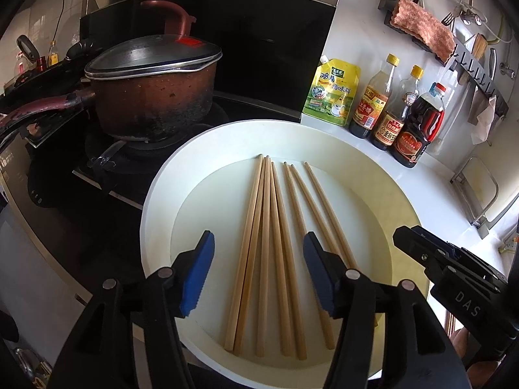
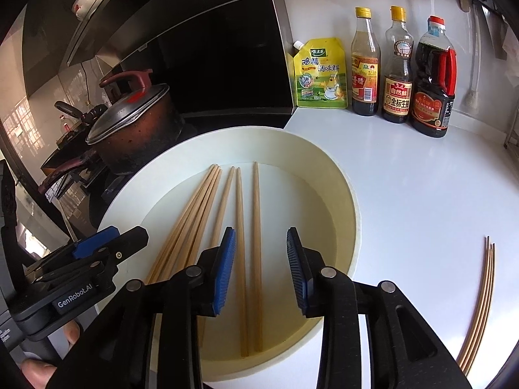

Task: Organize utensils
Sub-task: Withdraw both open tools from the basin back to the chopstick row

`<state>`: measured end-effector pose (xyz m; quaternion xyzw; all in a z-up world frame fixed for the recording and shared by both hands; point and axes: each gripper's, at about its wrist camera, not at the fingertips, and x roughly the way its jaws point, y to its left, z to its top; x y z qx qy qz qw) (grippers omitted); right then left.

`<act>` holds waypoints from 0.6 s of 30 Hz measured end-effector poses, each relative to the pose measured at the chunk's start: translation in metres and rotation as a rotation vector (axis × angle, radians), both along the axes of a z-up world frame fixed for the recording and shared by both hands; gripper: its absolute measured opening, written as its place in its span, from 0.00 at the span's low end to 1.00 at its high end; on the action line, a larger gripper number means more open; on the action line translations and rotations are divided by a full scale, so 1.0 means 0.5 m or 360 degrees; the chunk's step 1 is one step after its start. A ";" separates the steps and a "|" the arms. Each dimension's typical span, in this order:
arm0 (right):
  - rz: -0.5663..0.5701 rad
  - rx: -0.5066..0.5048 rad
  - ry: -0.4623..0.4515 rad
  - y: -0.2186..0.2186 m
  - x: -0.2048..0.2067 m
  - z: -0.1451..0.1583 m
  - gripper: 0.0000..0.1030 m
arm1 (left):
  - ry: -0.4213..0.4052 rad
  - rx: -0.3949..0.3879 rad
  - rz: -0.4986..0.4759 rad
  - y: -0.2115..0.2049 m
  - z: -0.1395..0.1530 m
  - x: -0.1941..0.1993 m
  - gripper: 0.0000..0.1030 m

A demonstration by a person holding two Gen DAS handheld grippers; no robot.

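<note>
Several wooden chopsticks (image 1: pixel 275 253) lie side by side in a round white tub (image 1: pixel 155 214), tips pointing away. They show in the right wrist view too (image 2: pixel 249 259), inside the same tub (image 2: pixel 353 214). My left gripper (image 1: pixel 259 275) is open and empty, hovering over the chopsticks' near ends. My right gripper (image 2: pixel 261 269) is open and empty above the two rightmost chopsticks. Three more chopsticks (image 2: pixel 480 304) lie on the white counter to the right of the tub. Each gripper shows at the edge of the other's view: the right gripper (image 1: pixel 454 265) and the left gripper (image 2: pixel 81 272).
A brown lidded pot (image 1: pixel 152 90) sits on the black stove left of the tub. A yellow seasoning pouch (image 2: pixel 319 74) and three sauce bottles (image 2: pixel 397 64) stand by the back wall. A wall rack with a cloth (image 1: pixel 421 29) hangs above them.
</note>
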<state>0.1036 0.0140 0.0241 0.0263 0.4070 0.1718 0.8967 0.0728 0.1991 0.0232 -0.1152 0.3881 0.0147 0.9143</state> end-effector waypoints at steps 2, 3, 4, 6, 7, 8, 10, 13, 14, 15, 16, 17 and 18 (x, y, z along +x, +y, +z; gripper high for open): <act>-0.0002 0.0012 -0.0006 -0.008 -0.009 0.003 0.32 | -0.0002 0.0005 0.0002 -0.003 0.002 -0.007 0.57; -0.0006 0.0016 -0.0008 -0.013 -0.013 0.004 0.33 | -0.0006 0.0005 0.0004 -0.005 0.003 -0.012 0.59; -0.0012 0.0022 -0.0013 -0.019 -0.017 0.006 0.33 | -0.0009 0.0007 0.0006 -0.008 0.005 -0.016 0.60; -0.0029 0.0040 -0.0015 -0.034 -0.027 0.009 0.34 | -0.0016 0.0011 0.0003 -0.014 0.007 -0.025 0.60; -0.0038 0.0050 -0.0015 -0.042 -0.033 0.011 0.34 | -0.0017 0.0012 0.0001 -0.018 0.009 -0.029 0.60; -0.0048 0.0057 -0.0016 -0.051 -0.039 0.012 0.34 | -0.0020 0.0013 -0.0003 -0.023 0.011 -0.033 0.60; -0.0061 0.0064 -0.0020 -0.067 -0.053 0.014 0.36 | -0.0027 0.0016 -0.0015 -0.034 0.015 -0.042 0.61; -0.0084 0.0062 -0.0034 -0.093 -0.078 0.014 0.40 | -0.0043 0.0028 -0.0045 -0.057 0.021 -0.052 0.67; -0.0092 0.0059 -0.0036 -0.103 -0.087 0.014 0.40 | -0.0044 0.0032 -0.0067 -0.068 0.022 -0.055 0.67; -0.0105 0.0055 -0.0040 -0.115 -0.096 0.014 0.40 | -0.0043 0.0036 -0.0088 -0.079 0.023 -0.057 0.68; -0.0120 0.0046 -0.0044 -0.127 -0.105 0.014 0.40 | -0.0044 0.0039 -0.0104 -0.090 0.024 -0.060 0.68; -0.0131 0.0034 -0.0051 -0.140 -0.114 0.016 0.42 | -0.0047 0.0037 -0.0119 -0.101 0.026 -0.064 0.68; -0.0147 0.0018 -0.0064 -0.154 -0.123 0.019 0.43 | -0.0052 0.0031 -0.0135 -0.111 0.028 -0.068 0.69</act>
